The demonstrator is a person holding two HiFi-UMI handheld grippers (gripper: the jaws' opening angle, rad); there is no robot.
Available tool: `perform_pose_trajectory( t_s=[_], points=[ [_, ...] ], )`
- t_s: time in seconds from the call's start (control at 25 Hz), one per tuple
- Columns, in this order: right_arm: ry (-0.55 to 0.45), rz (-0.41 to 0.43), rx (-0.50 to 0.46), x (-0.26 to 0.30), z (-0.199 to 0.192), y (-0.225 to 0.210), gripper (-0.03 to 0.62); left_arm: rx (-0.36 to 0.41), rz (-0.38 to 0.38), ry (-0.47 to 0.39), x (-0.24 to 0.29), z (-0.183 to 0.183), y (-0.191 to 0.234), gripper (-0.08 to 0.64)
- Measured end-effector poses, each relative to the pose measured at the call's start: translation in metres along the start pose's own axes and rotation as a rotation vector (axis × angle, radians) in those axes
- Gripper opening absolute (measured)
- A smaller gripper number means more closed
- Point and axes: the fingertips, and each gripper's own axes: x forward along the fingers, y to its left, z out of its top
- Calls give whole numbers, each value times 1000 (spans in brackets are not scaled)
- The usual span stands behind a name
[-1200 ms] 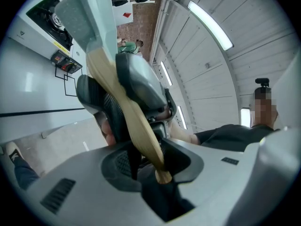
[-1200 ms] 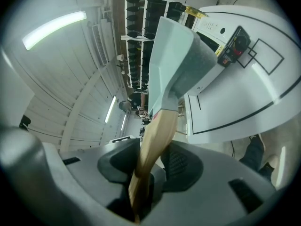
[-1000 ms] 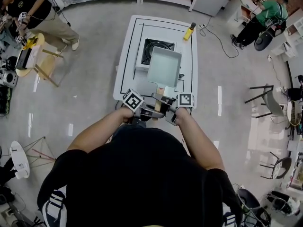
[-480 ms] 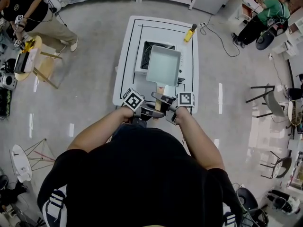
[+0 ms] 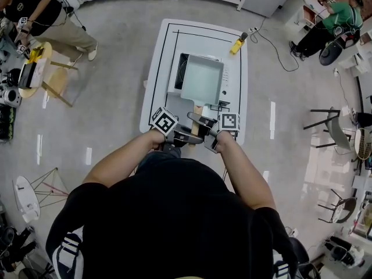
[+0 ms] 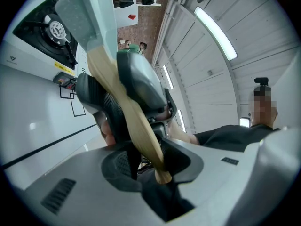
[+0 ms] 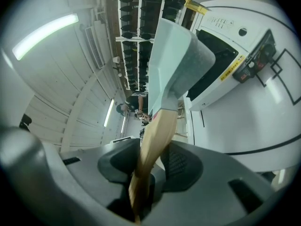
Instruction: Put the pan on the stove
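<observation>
A pale green square pan [image 5: 201, 79] with a wooden handle [image 5: 197, 116] hangs over the white stove [image 5: 176, 77] on the white table [image 5: 157, 83]. Both grippers hold the handle. My left gripper [image 5: 187, 135] is shut on the handle [image 6: 136, 126] from the left, and the right gripper's grey jaws show just beyond it in the left gripper view. My right gripper [image 5: 204, 133] is shut on the handle [image 7: 153, 145] from the right. The pan [image 7: 176, 65] tilts above the stove's black burner [image 6: 51, 29]. In the right gripper view the stove [image 7: 235, 55] lies to the right of the pan.
A yellow object [image 5: 237, 45] with a cable lies at the table's far right corner. Black lines mark the tabletop. People sit at the top left [image 5: 40, 10] and top right [image 5: 331, 22]. Chairs [image 5: 334, 127] stand to the right, a wooden stool [image 5: 55, 80] to the left.
The pan has shifted slightly farther over the stove, toward the far side. Both grippers keep their hold on the handle.
</observation>
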Motion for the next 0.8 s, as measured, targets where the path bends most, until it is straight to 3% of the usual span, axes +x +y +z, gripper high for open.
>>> perform_pose_trajectory(
  t_s=[0.8],
  points=[
    [13, 19, 20, 21, 46, -7, 140, -14, -1, -25, -17, 46, 14, 130]
  ],
)
